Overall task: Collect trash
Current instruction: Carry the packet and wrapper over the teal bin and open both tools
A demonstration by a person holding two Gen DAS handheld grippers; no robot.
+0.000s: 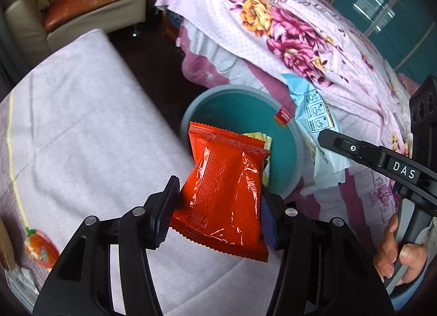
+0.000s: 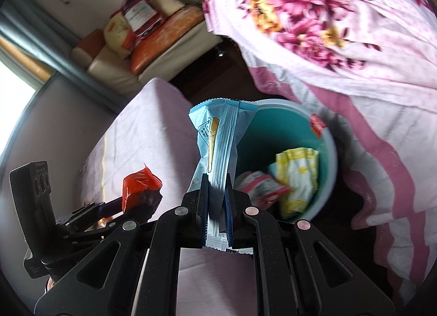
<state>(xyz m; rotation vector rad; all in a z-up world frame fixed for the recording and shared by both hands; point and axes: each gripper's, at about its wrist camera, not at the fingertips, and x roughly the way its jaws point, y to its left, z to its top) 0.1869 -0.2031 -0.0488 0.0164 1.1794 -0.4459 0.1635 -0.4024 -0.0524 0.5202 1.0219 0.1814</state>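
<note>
My left gripper (image 1: pixel 218 201) is shut on a red snack wrapper (image 1: pixel 224 193), held just short of the teal bin (image 1: pixel 289 179) on the floor. My right gripper (image 2: pixel 217 193) is shut on a light blue wrapper (image 2: pixel 215 141), held over the near rim of the same bin (image 2: pixel 327 168). In the bin lie a yellow wrapper (image 2: pixel 297 179) and a pink-red wrapper (image 2: pixel 262 187). The right gripper (image 1: pixel 327 135) with the blue wrapper (image 1: pixel 314 114) shows at the right of the left wrist view. The left gripper with the red wrapper (image 2: pixel 139 182) shows at the left of the right wrist view.
A lilac-covered bed (image 1: pixel 82 130) lies to the left of the bin. A floral quilt (image 1: pixel 286 29) hangs to its right. An orange fruit packet (image 1: pixel 38 247) lies on the bed at the far left. A cream sofa with orange cushions (image 1: pixel 90 2) stands behind.
</note>
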